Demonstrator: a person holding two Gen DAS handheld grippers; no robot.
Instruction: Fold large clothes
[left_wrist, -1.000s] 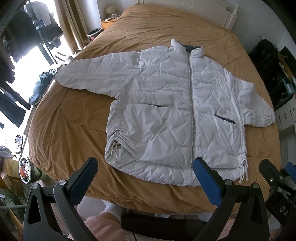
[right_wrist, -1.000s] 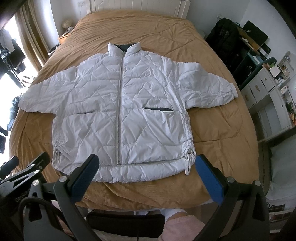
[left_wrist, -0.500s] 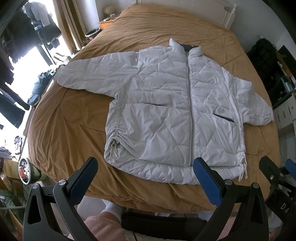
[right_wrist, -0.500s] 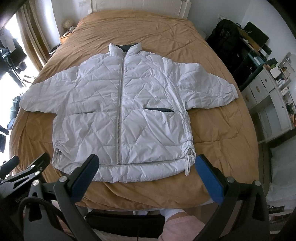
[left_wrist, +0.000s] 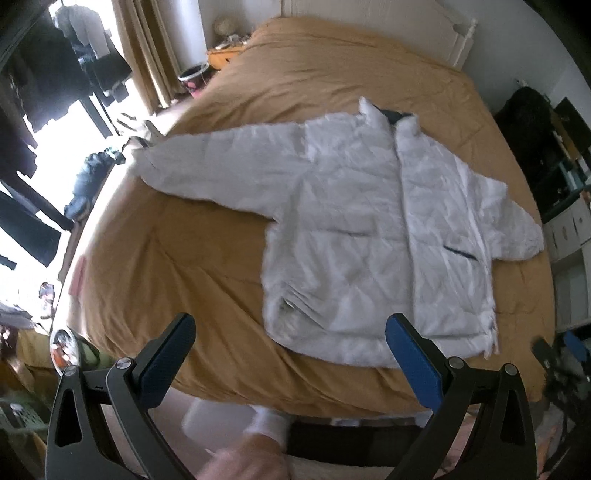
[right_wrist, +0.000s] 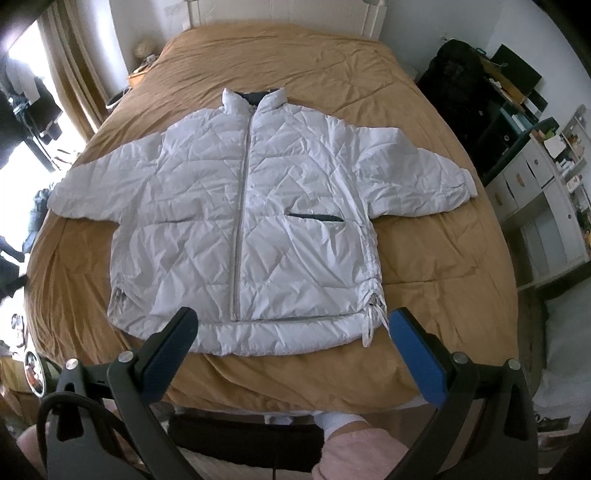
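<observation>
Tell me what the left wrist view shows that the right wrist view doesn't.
Left wrist only: the other claw at its right edge, and a blurred pink strip on the bed edge. Right wrist only: the white drawer cabinet in full, and sharp quilting. Both: the white quilted zip-up jacket spread flat on the mustard-brown bedcover, claws open and empty.

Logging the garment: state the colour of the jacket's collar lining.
Dark navy collar lining inside the white quilted jacket; clearest in the right wrist view.
</observation>
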